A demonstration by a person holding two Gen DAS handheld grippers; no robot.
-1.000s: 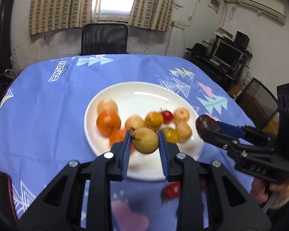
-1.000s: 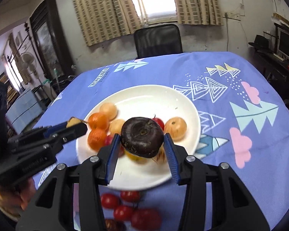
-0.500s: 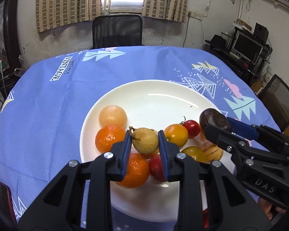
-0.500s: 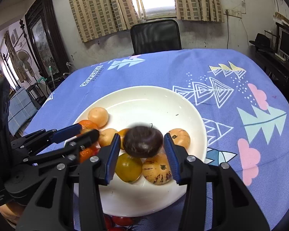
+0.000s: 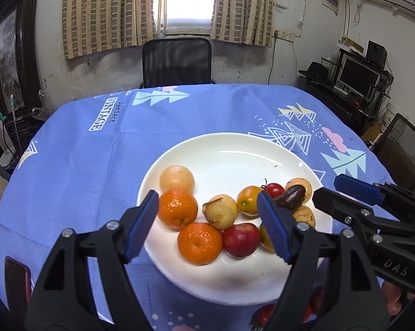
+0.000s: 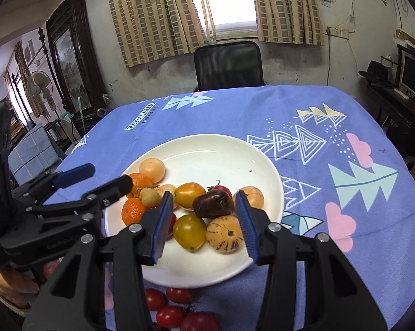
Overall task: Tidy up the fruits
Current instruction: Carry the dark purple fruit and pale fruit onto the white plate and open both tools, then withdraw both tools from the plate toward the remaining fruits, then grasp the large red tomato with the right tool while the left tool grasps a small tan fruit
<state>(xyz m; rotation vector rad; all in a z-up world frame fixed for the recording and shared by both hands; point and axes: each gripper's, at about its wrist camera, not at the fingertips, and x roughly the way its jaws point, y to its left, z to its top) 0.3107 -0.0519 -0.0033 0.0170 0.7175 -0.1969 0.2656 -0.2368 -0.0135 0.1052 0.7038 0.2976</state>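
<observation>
A white plate (image 5: 235,162) (image 6: 207,160) on the blue cloth holds several fruits. A brownish pear (image 5: 221,213) lies among two oranges (image 5: 177,207), a red apple (image 5: 240,238) and a yellow tomato (image 5: 248,198). My left gripper (image 5: 207,226) (image 6: 106,176) stands open just above and behind the pear, touching nothing. A dark purple fruit (image 6: 213,202) (image 5: 290,193) rests on the heap beside a striped melon (image 6: 224,234). My right gripper (image 6: 204,220) (image 5: 331,190) is open, with its fingers either side of the dark fruit and clear of it.
Several red cherry tomatoes (image 6: 168,309) (image 5: 265,311) lie on the cloth in front of the plate. A dark red phone (image 5: 16,278) sits at the near left table edge. A black chair (image 5: 177,60) stands behind the table. A hand (image 6: 11,284) holds the left tool.
Both grippers have opened. The pear has dropped from the left one and the dark purple fruit from the right one, and both now lie on the plate.
</observation>
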